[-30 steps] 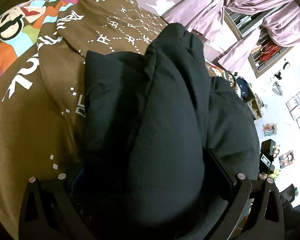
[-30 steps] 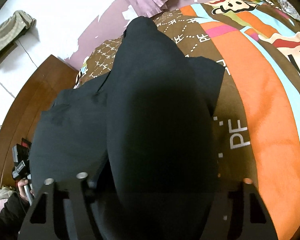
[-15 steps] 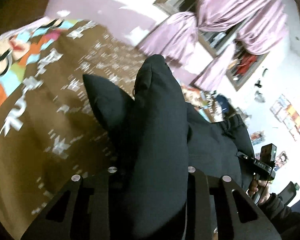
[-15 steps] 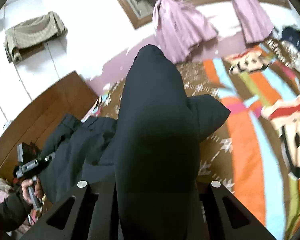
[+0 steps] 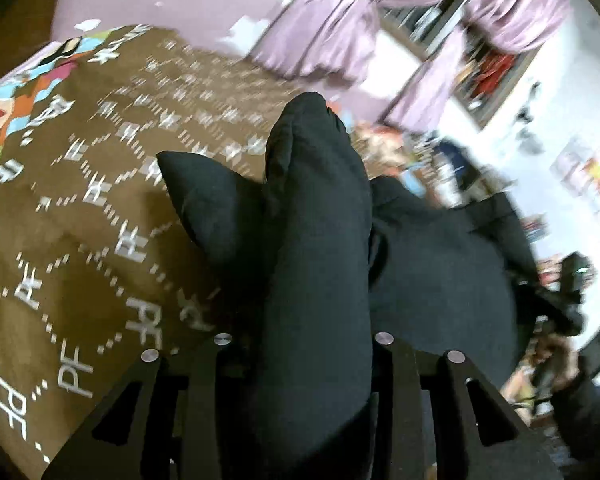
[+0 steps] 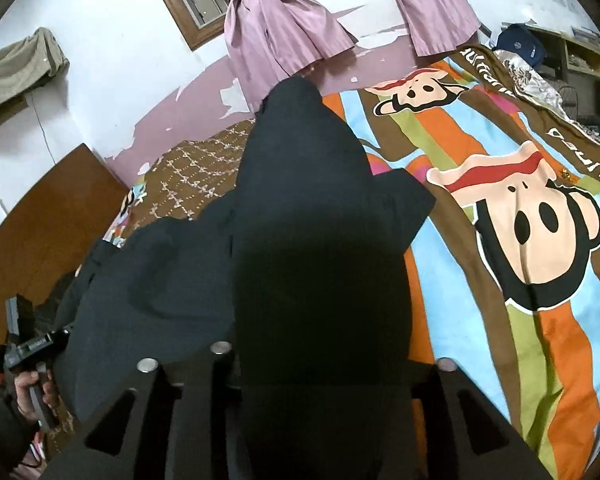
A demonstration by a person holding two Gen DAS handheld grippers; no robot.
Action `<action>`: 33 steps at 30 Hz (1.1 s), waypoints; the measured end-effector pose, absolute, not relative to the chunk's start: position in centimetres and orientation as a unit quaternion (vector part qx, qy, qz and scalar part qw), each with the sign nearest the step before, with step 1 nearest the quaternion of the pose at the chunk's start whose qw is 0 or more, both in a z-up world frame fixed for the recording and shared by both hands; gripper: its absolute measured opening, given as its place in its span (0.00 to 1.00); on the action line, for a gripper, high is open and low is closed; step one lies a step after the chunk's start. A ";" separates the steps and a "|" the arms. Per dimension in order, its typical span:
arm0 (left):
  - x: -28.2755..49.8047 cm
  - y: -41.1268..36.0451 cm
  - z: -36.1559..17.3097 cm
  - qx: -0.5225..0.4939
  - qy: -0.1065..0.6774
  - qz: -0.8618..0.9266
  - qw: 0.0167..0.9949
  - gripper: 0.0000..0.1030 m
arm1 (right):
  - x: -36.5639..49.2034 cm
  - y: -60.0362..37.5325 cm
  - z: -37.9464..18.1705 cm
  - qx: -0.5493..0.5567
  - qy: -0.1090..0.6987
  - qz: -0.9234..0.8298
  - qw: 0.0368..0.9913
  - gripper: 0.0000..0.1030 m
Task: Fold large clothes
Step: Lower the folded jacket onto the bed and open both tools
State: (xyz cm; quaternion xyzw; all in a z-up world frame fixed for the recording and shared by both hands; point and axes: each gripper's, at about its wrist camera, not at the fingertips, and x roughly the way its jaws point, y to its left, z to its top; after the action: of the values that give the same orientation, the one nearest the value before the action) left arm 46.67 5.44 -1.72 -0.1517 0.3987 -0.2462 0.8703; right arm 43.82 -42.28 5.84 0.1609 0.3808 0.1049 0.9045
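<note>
Your left tool [image 5: 304, 344] is pinching a bunched fold of the black garment [image 5: 320, 240], which is hanging lifted above the brown patterned bedspread [image 5: 80, 208]. Your right tool [image 6: 324, 360] is clamping another fold of it over the striped monkey-print bedspread [image 6: 520, 240].

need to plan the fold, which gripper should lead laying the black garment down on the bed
Neither clearly: left gripper and right gripper each pinch the black garment, lifted over the bedspread.
</note>
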 end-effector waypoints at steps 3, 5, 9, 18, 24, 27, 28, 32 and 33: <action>47.2 6.0 -3.1 -0.167 0.412 -0.227 0.867 0.37 | 43.7 -42.5 5.7 0.152 0.387 0.095 0.905 0.39; 47.3 6.1 -3.2 -0.164 0.419 -0.218 0.866 0.41 | 44.0 -42.5 5.5 0.151 0.392 0.081 0.904 0.49; 47.4 6.2 -3.0 -0.154 0.431 -0.192 0.868 0.56 | 43.8 -42.3 5.6 0.131 0.396 0.039 0.908 0.65; 45.3 6.7 0.3 -0.132 0.417 -0.105 0.893 0.88 | 40.1 -42.7 9.0 0.122 0.369 -0.023 0.921 0.95; 41.8 5.1 4.5 -0.115 0.364 -0.089 0.920 0.97 | 36.7 -40.2 11.6 0.111 0.351 0.005 0.930 0.98; 39.4 2.9 6.7 -0.103 0.335 -0.097 0.932 0.98 | 35.3 -38.7 13.0 0.095 0.346 0.024 0.933 0.98; 39.1 2.0 7.5 -0.098 0.328 -0.099 0.934 0.98 | 34.7 -38.2 13.6 0.089 0.344 0.032 0.934 0.98; 36.6 -0.4 10.1 -0.071 0.303 -0.119 0.943 0.98 | 32.9 -36.6 15.4 0.071 0.340 0.051 0.936 0.99; 36.1 -0.8 10.6 -0.064 0.300 -0.123 0.944 0.98 | 32.5 -36.3 15.7 0.068 0.340 0.056 0.936 0.99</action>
State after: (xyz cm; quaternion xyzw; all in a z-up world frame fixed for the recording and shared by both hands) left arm 36.06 -0.76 10.62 -0.0644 0.2995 -0.1228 0.9440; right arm 32.49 -36.34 15.73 0.0675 0.3399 0.0559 0.9364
